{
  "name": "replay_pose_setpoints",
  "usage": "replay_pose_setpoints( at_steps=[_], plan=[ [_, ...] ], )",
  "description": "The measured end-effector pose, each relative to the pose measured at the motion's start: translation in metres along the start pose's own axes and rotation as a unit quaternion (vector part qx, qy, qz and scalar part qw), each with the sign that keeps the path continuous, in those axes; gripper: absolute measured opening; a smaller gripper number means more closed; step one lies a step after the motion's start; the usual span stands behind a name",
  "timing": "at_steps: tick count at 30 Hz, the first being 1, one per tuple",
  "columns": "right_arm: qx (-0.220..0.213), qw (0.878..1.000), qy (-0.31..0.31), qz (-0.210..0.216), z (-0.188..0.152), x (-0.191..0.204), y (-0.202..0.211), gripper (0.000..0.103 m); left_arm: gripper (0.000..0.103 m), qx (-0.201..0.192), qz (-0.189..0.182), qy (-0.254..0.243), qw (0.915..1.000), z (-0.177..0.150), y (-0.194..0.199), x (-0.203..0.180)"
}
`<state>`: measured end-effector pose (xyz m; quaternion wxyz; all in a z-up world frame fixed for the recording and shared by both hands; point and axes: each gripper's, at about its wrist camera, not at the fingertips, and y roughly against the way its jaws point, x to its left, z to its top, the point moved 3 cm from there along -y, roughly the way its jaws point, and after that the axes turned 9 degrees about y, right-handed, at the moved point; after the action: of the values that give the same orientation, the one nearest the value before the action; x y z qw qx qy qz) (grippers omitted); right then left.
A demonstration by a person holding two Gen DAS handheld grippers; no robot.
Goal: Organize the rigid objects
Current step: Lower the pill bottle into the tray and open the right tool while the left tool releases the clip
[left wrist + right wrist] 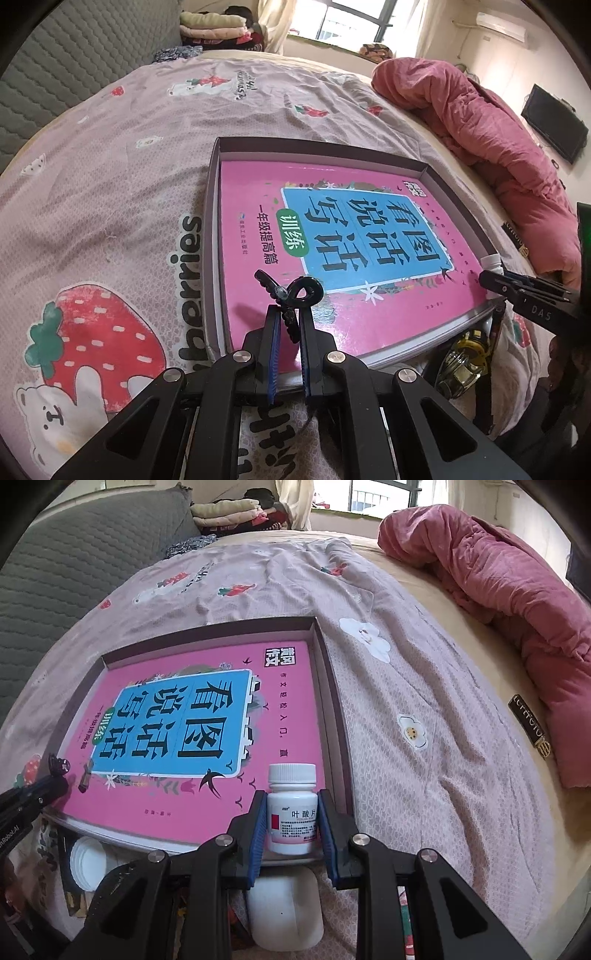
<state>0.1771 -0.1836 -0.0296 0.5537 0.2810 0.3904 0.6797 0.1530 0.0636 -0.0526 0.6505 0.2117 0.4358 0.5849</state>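
two jaws gripping, left on black hair clip [286, 295], right on white pill bottle [292, 808] perhaps touching shallow box [334, 701] wall

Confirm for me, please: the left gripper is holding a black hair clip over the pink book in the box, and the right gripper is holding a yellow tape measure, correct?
Not quite. The right gripper holds a white pill bottle, not a tape measure, as the right wrist view shows. The rest stands: the left gripper holds the black hair clip over the pink book in the box.
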Motion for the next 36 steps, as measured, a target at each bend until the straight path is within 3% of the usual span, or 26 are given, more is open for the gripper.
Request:
replay_pose_setpoints(
  at_steps=[14,36],
  plan=[
    [0.001,1.000,0.010,-0.016,0.000,0.003,0.002,0.027,0.009,-0.002,0.008,-0.008,0.9999,-0.002,-0.002,-0.007],
    [-0.020,0.998,0.026,-0.057,-0.009,0.003,0.022,0.027,0.010,0.007,-0.013,0.010,0.9998,0.001,0.005,0.002]
  ],
)
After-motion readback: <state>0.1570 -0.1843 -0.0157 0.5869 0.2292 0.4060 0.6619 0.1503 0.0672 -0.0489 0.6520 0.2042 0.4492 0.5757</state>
